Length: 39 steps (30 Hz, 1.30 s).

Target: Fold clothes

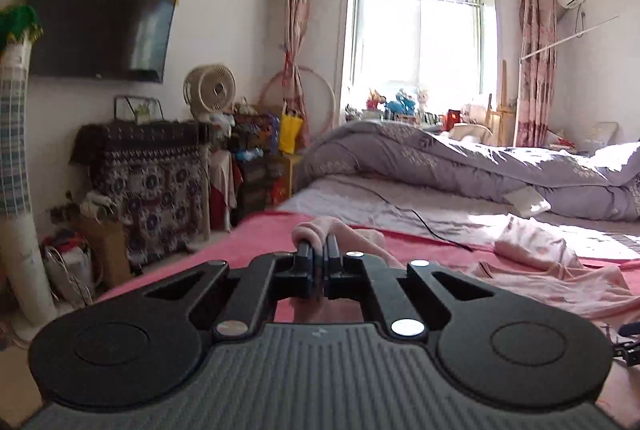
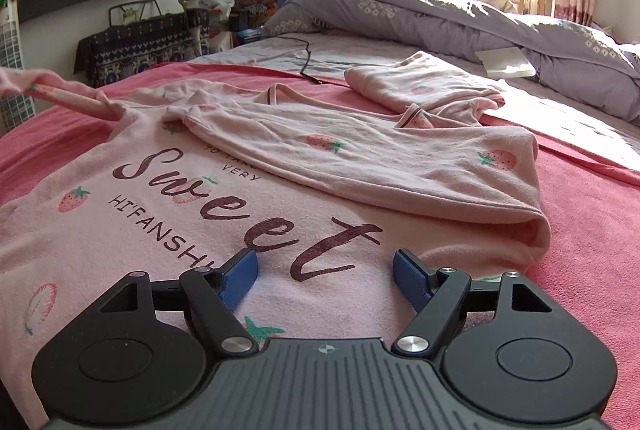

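Pink top (image 2: 168,198) spread on bed (image 2: 580,230); right sleeve folded across; left gripper (image 1: 318,250) fingers clamped on left sleeve (image 2: 60,94), lifted; right gripper (image 2: 324,270) fingers apart, empty; next, probably: lay sleeve across chest.

We see the pink strawberry-print pyjama top (image 2: 168,198) spread flat on the pink terry blanket (image 2: 592,230), which covers the near part of the bed. One sleeve (image 2: 360,158) lies folded across its chest; the other sleeve (image 2: 56,94) stretches off to the left, its end pinched in our left gripper (image 1: 318,250). Our right gripper (image 2: 325,280) sits over the top's near hem. Behind the top lies the folded pink garment (image 2: 424,86), and behind that the heaped grey quilt (image 2: 460,14).
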Tool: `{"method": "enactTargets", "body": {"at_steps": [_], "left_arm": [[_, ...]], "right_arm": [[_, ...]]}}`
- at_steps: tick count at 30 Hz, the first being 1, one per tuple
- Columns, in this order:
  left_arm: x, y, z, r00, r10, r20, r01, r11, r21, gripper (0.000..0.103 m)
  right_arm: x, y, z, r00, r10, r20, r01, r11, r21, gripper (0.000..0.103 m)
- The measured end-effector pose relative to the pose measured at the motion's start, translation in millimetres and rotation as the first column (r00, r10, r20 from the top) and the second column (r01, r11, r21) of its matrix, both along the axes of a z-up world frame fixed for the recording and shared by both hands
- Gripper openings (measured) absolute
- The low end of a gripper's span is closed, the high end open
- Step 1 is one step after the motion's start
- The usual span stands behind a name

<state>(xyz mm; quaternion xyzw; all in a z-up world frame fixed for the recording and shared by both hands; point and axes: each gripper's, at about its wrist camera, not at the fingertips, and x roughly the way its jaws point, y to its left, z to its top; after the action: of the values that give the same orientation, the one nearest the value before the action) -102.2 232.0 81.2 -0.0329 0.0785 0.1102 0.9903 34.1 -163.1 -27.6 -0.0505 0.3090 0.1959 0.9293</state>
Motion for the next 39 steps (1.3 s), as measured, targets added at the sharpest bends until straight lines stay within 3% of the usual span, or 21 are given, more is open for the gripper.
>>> {"method": "enactTargets", "body": {"at_steps": [2,6,8,9,11,12,14,18,20,22,27,29,32,35,37,39], "left_arm": [[0,2,0,1.0,-0.012,-0.006,0.011,1.0,-0.012,0.002],[14,16,-41,0.983,0.002,-0.182,-0.014,0.998,-0.065,0.003],[18,36,-64,0.964,-0.022,-0.266,-0.026,0.984,-0.176,0.003],[17,50,-73,0.96,-0.056,-0.275,-0.02,0.963,-0.267,0.003],[13,78,-86,0.963,-0.115,-0.243,-0.006,0.895,-0.446,0.003],[10,91,-92,0.966,-0.138,-0.22,0.002,0.851,-0.525,0.003],[4,114,-102,0.97,-0.179,-0.162,0.036,0.771,-0.636,0.003],[1,135,-106,0.967,-0.242,-0.08,0.114,0.692,-0.713,0.003],[1,144,-105,0.962,-0.269,-0.043,0.152,0.662,-0.734,0.003],[1,149,-103,0.956,-0.293,-0.012,0.188,0.644,-0.742,0.003],[9,153,-102,0.943,-0.334,0.013,0.231,0.623,-0.747,0.003],[10,155,-105,0.942,-0.336,0.016,0.233,0.617,-0.752,0.003],[7,158,-107,0.949,-0.315,0.011,0.217,0.626,-0.749,0.003],[1,158,-106,0.952,-0.304,0.024,0.221,0.636,-0.739,0.004],[-4,156,-102,0.954,-0.295,0.043,0.232,0.644,-0.729,0.006],[-10,154,-96,0.957,-0.28,0.07,0.244,0.655,-0.715,0.011]], "right_arm": [[0,0,0,1.0,0.0,-0.001,0.0,1.0,0.003,0.076],[-2,8,8,1.0,-0.004,0.003,0.004,0.998,-0.057,0.077],[-6,21,21,0.999,0.04,0.024,-0.037,0.992,-0.118,0.076],[-10,30,28,0.995,0.087,0.045,-0.079,0.985,-0.152,0.076],[-28,64,48,0.958,0.254,0.131,-0.219,0.947,-0.236,0.076],[-38,83,57,0.925,0.339,0.173,-0.285,0.918,-0.274,0.076],[-65,133,70,0.8,0.541,0.258,-0.435,0.82,-0.371,0.076],[-109,223,56,0.501,0.799,0.331,-0.543,0.589,-0.598,0.071],[-119,261,43,0.404,0.855,0.325,-0.55,0.511,-0.661,0.065],[-122,292,28,0.348,0.884,0.311,-0.553,0.462,-0.693,0.061],[-128,334,-10,0.235,0.911,0.339,-0.434,0.41,-0.802,0.058],[-128,343,-16,0.239,0.901,0.362,-0.391,0.43,-0.814,0.035],[-123,341,-2,0.295,0.87,0.394,-0.429,0.49,-0.759,0.018],[-108,333,34,0.42,0.828,0.372,-0.552,0.559,-0.619,0.016],[-91,328,64,0.521,0.793,0.318,-0.636,0.608,-0.476,0.016],[-70,319,92,0.6,0.753,0.27,-0.682,0.658,-0.32,0.015]]}}
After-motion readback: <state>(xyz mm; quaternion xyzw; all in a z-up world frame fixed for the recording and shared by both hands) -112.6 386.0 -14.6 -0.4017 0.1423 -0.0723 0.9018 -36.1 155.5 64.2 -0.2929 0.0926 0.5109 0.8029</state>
